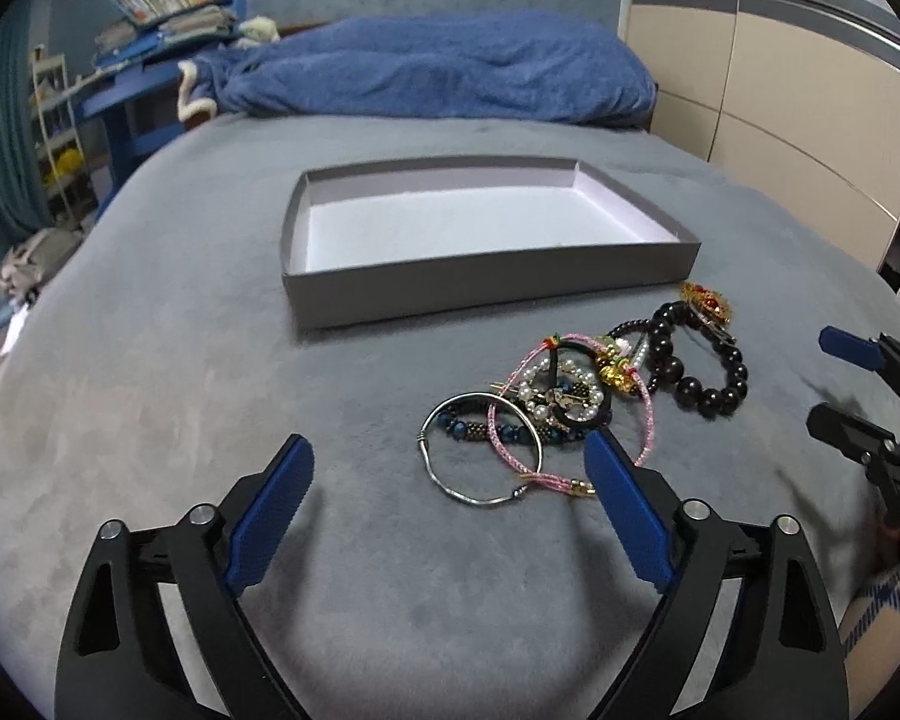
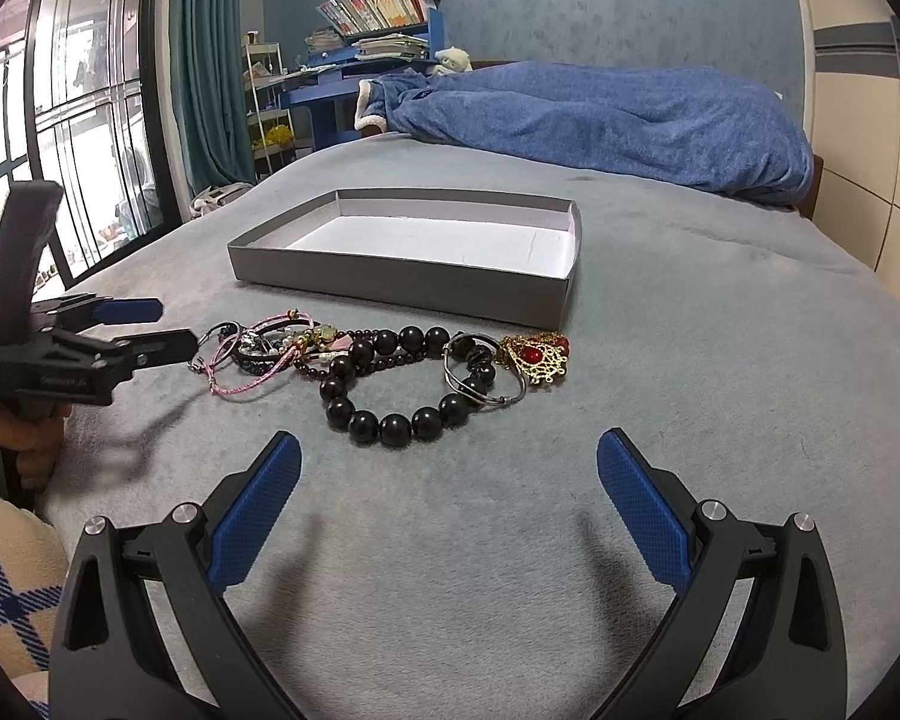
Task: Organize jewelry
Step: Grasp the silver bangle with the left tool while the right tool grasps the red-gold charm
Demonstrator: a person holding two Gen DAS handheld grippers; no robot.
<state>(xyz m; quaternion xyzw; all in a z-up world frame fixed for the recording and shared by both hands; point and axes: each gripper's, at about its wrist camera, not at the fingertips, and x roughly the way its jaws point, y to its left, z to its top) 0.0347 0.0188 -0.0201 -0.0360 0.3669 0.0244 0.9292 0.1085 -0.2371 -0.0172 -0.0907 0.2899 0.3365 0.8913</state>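
Nearest, the left gripper (image 1: 450, 474) and right gripper (image 2: 450, 468) hover with jaws apart over the grey bedspread (image 2: 720, 360), gripping nothing. Just beyond lies the jewelry pile (image 2: 384, 366): black bead bracelet (image 2: 390, 414), pink cord (image 1: 510, 438), gold pendant (image 2: 540, 357). Farther, the shallow grey box (image 1: 480, 276) holds nothing.

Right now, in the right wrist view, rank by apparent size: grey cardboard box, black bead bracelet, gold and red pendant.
1. Grey cardboard box, largest though farthest.
2. Black bead bracelet.
3. Gold and red pendant, smallest; slightly farther than the bracelet, so the gap is somewhat exaggerated.
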